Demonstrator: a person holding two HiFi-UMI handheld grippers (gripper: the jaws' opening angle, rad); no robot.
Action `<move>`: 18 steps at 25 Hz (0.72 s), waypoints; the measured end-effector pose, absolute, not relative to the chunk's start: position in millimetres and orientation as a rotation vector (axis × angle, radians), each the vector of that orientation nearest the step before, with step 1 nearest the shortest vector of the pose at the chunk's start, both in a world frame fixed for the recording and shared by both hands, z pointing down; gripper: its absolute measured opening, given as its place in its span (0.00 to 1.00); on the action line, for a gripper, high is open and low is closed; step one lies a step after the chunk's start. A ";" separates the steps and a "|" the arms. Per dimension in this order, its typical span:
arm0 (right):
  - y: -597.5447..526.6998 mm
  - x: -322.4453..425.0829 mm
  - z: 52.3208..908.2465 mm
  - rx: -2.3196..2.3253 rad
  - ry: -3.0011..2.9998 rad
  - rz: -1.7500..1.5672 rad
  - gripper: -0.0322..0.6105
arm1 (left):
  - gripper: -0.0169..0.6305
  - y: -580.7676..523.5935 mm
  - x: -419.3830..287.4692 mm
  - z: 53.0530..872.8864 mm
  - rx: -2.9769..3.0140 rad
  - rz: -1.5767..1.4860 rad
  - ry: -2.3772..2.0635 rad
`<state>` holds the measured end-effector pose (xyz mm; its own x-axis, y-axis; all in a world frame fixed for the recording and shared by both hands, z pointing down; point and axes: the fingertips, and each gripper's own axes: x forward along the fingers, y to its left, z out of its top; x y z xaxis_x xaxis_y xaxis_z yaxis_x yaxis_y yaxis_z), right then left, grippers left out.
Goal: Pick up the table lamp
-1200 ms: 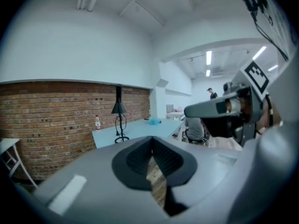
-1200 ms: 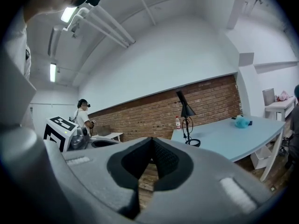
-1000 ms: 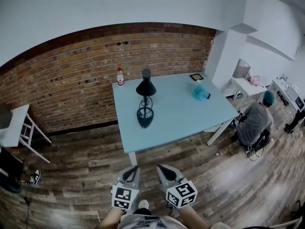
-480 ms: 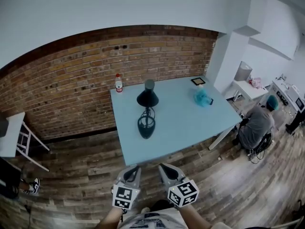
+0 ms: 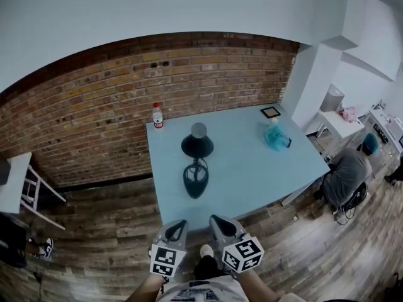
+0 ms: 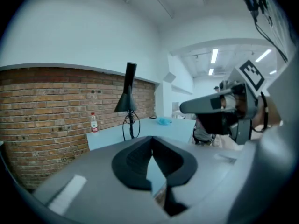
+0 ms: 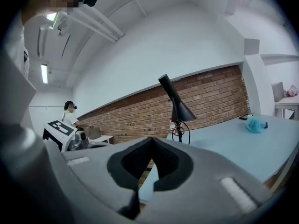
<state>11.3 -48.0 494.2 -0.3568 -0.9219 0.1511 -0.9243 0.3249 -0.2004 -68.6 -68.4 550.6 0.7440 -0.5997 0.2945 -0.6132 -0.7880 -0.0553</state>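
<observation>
Nearest to me, my left hand-held gripper (image 5: 179, 224) has its jaws pressed together with nothing between them. My right hand-held gripper (image 5: 216, 219), just beside it, is closed and empty in the same way. Both point forward and only slightly down, side by side, over the wooden floor (image 5: 101, 231) on my side of the table (image 5: 252, 168). Neither has reached the table's near edge.

The table lamp (image 5: 197, 146) lies straight ahead, almost on the line that runs out between the two tips. In the left gripper view it stands a little left of the jaws' line, in the right gripper view a little right. From that I judge neither hand clearly nearer. It is well apart from both, and I would need to open a pair of jaws before any grasp.

The lamp stands upright on the table, its looped dark base toward me and its thin stem rising vertically. The cone shade and its neck slant up and away above the stem. A grip would therefore meet the stem from the side, with the jaws level.

Beyond the lamp and to its left, a small bottle (image 5: 157, 116) stands by the brick wall (image 5: 94, 106). Well to the lamp's right lie a blue bundle (image 5: 276, 138) and a small dark frame (image 5: 271, 112).
</observation>
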 end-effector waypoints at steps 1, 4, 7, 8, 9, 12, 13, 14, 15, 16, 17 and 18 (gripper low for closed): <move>-60.2 15.8 493.4 1.767 -2.558 0.395 0.05 | 0.01 -79.6 -63.5 550.5 2.890 0.466 -1.013; -94.2 29.8 491.2 1.733 -2.581 0.399 0.05 | 0.01 -111.8 -46.6 549.5 2.880 0.470 -1.035; -124.1 42.3 490.0 1.695 -2.601 0.409 0.05 | 0.01 -139.8 -31.7 549.7 2.863 0.478 -1.057; -133.2 46.1 490.2 1.684 -2.606 0.413 0.05 | 0.01 -147.8 -27.5 550.1 2.856 0.480 -1.063; -141.9 49.6 490.8 1.673 -2.611 0.417 0.05 | 0.01 -155.2 -23.6 550.8 2.849 0.481 -1.068; -165.6 57.9 493.3 1.635 -2.627 0.430 0.05 | 0.01 -174.7 -14.7 554.7 2.827 0.489 -1.089; -172.7 60.0 493.8 1.622 -2.635 0.432 0.05 | 0.01 -180.8 -12.5 556.0 2.819 0.493 -1.098; -179.4 61.9 494.1 1.608 -2.644 0.433 0.05 | 0.01 -186.6 -10.5 557.1 2.812 0.497 -1.107; -185.9 63.6 494.4 1.595 -2.653 0.435 0.05 | 0.01 -192.0 -8.7 558.0 2.804 0.500 -1.116; -192.0 65.3 494.8 1.582 -2.662 0.438 0.05 | 0.01 -197.0 -7.1 559.0 2.796 0.504 -1.125; -197.9 66.6 495.1 1.567 -2.674 0.441 0.05 | 0.01 -201.7 -5.5 560.2 2.788 0.509 -1.132; -203.5 67.3 495.0 1.550 -2.689 0.443 0.05 | 0.01 -206.3 -4.1 561.5 2.781 0.514 -1.139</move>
<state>67.3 -203.5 495.0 -0.5112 -0.8471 0.1453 -0.8490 0.4713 -0.2391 -4.1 -206.3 561.5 0.6648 -0.6644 0.3416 -0.6957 -0.7172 -0.0411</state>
